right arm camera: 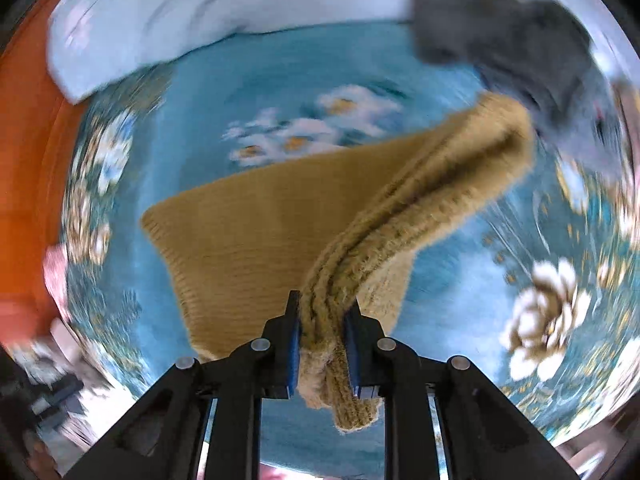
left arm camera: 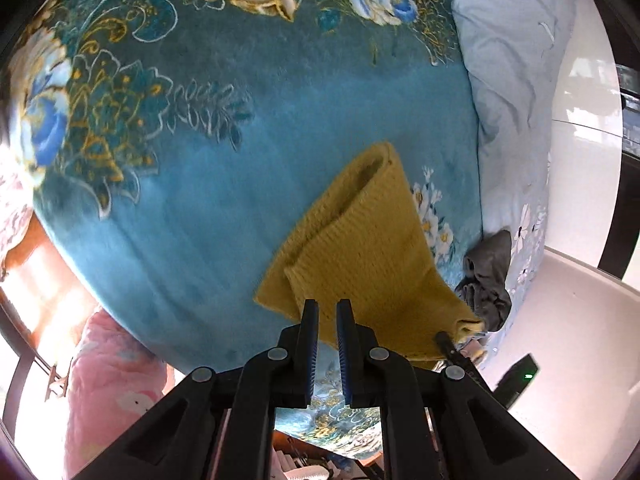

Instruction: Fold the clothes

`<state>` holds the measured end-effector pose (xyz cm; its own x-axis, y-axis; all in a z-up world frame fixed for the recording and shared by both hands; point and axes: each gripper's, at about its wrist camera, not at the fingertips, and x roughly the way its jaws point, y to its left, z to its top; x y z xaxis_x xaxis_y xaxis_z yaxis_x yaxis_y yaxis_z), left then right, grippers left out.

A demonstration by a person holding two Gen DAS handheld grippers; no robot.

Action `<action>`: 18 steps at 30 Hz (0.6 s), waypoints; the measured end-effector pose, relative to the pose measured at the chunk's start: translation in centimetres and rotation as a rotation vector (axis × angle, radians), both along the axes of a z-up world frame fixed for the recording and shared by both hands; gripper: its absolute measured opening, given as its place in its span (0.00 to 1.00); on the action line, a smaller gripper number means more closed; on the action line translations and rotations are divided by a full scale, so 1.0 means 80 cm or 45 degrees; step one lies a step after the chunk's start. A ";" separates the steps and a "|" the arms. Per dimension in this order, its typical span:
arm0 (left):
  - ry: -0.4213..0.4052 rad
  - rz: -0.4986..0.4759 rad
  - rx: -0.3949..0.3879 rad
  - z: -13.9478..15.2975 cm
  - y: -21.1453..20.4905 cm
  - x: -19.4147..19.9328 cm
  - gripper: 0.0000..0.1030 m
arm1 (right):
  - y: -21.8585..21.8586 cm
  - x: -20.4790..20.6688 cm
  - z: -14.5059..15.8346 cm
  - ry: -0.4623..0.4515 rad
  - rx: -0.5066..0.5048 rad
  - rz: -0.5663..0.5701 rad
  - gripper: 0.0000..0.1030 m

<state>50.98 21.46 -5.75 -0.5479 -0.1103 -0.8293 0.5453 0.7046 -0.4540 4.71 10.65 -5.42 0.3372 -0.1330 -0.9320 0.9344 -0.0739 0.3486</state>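
Note:
A mustard-yellow knitted garment [left arm camera: 368,248] lies partly lifted on the teal floral blanket [left arm camera: 224,184]. My right gripper [right arm camera: 322,320] is shut on a bunched edge of the yellow garment [right arm camera: 256,236], lifting it off the blanket; its tip shows in the left wrist view [left arm camera: 450,346] at the garment's corner. My left gripper [left arm camera: 327,306] hovers just above the garment's near edge; its jaws stand a narrow gap apart with nothing between them. A crumpled grey garment [left arm camera: 488,280] lies at the blanket's right edge and shows blurred in the right wrist view [right arm camera: 504,44].
A pale blue floral quilt [left arm camera: 516,92] lies along the right of the bed, also in the right wrist view [right arm camera: 208,12]. A pink quilt [left arm camera: 116,392] sits at lower left. White floor [left arm camera: 568,340] lies to the right. An orange wooden bed frame [right arm camera: 28,184] edges the blanket.

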 end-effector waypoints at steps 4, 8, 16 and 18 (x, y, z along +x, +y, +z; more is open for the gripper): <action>0.040 0.017 0.048 -0.025 -0.007 0.036 0.11 | -0.001 0.105 0.028 0.059 -0.098 0.257 0.19; 0.075 0.023 0.082 -0.043 -0.010 0.061 0.11 | 0.009 0.194 0.017 0.128 -0.085 0.472 0.19; 0.113 0.015 0.159 -0.074 -0.006 0.082 0.15 | 0.032 0.260 -0.027 0.196 0.060 0.636 0.19; 0.115 0.002 0.165 -0.078 -0.012 0.080 0.16 | 0.038 0.261 -0.029 0.199 0.077 0.650 0.19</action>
